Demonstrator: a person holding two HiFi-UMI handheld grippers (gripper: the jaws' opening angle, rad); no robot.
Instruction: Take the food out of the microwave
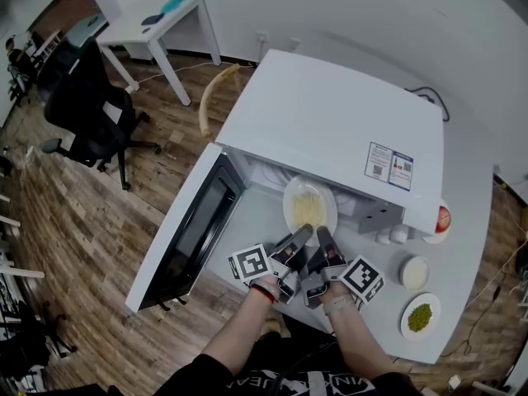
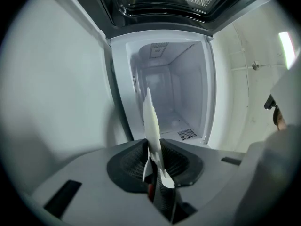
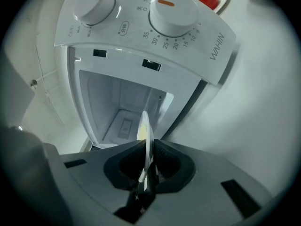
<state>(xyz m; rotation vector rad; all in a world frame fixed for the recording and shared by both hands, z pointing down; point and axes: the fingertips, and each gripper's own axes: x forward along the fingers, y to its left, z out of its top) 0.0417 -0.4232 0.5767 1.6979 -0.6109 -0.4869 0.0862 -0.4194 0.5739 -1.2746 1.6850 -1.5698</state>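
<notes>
A white plate (image 1: 309,206) of yellow food sits at the mouth of the white microwave (image 1: 330,122), whose door (image 1: 194,229) hangs open to the left. Both grippers hold the plate's near rim side by side. My left gripper (image 1: 302,234) is shut on the rim, and in the left gripper view the plate (image 2: 150,114) stands edge-on between the pads of that gripper (image 2: 153,147), with the bare cavity (image 2: 176,93) behind it. My right gripper (image 1: 322,236) is shut on the rim too. In the right gripper view the plate (image 3: 145,126) runs into the gripper (image 3: 148,149), with yellow food showing on it.
Two dials (image 3: 171,4) top the control panel right of the cavity. On the white counter (image 1: 462,246) to the right stand a red fruit on a small plate (image 1: 443,219), a white bowl (image 1: 415,272) and a dish of green food (image 1: 421,316). An office chair (image 1: 91,106) stands far left.
</notes>
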